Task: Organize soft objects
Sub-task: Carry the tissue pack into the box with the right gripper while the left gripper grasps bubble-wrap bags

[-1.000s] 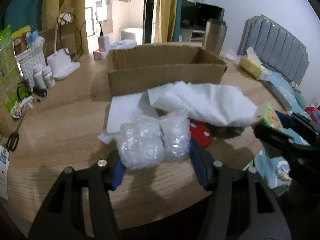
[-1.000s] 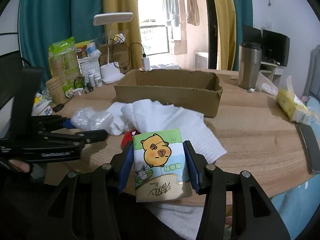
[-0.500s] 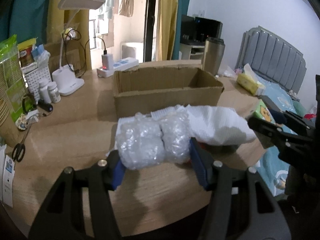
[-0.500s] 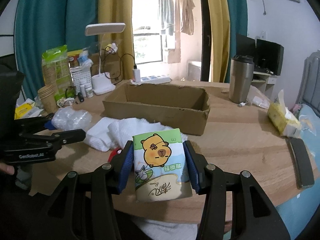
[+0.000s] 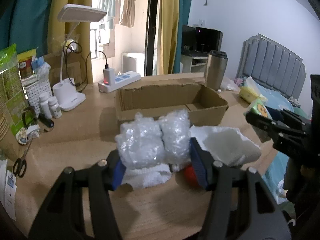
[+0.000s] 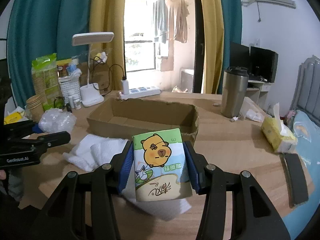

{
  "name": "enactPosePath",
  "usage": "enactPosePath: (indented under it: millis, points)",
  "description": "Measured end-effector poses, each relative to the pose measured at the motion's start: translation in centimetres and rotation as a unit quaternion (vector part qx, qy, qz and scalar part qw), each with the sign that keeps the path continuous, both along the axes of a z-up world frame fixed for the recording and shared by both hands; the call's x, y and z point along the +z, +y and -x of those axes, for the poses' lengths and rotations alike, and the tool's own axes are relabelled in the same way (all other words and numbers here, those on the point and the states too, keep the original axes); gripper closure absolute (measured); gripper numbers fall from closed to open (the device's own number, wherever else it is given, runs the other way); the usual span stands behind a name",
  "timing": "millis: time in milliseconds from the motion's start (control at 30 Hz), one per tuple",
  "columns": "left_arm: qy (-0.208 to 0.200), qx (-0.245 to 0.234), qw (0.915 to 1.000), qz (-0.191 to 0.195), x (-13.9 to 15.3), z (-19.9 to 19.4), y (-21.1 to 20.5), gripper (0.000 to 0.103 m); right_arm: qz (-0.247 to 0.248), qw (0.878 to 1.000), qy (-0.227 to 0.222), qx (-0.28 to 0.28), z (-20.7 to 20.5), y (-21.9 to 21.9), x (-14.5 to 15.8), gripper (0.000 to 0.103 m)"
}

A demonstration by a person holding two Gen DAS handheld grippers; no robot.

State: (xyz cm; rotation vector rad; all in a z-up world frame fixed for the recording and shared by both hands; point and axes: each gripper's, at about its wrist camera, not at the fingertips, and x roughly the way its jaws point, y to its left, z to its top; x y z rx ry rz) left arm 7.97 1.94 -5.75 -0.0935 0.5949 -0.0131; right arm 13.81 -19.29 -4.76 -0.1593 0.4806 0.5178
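Observation:
My left gripper (image 5: 158, 160) is shut on a clear bubble-wrap bundle (image 5: 154, 140), held above the wooden table in front of the open cardboard box (image 5: 170, 108). Under it lie white towels (image 5: 226, 144) and a red soft thing (image 5: 190, 175), mostly hidden. My right gripper (image 6: 159, 164) is shut on a tissue pack (image 6: 160, 162) printed with an orange capybara, raised before the same box (image 6: 144, 118). In the right wrist view the left gripper (image 6: 38, 140) with its bubble wrap (image 6: 57, 121) is at the left. In the left wrist view the right gripper (image 5: 280, 128) and its tissue pack (image 5: 259, 108) are at the right.
A steel tumbler (image 6: 234, 92), a yellow tissue box (image 6: 278, 134) and a dark flat object (image 6: 294, 182) stand on the right. A desk lamp (image 5: 68, 98), power strip (image 5: 118, 80), pill bottles (image 5: 50, 107), scissors (image 5: 21, 164) and snack bags crowd the left. A bed (image 5: 280, 92) is beyond the table.
Both grippers have risen and tipped up with their loads still held. The box interior now shows more, and the towels sit lower in both views.

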Motion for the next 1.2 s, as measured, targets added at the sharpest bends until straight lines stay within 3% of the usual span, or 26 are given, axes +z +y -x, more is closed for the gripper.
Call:
enactPosePath:
  millis: [700,1200]
  points:
    - [-0.027,-0.002,0.9996,0.004,-0.2,-5.3,1.7,0.044,0.006,1.0,-0.015,0.002,-6.4,2.0,0.0,0.051]
    - [-0.016,0.012,0.9997,0.016,-1.2,-8.9,2.8,0.044,0.002,1.0,-0.015,-0.004,-10.7,3.2,-0.1,0.051]
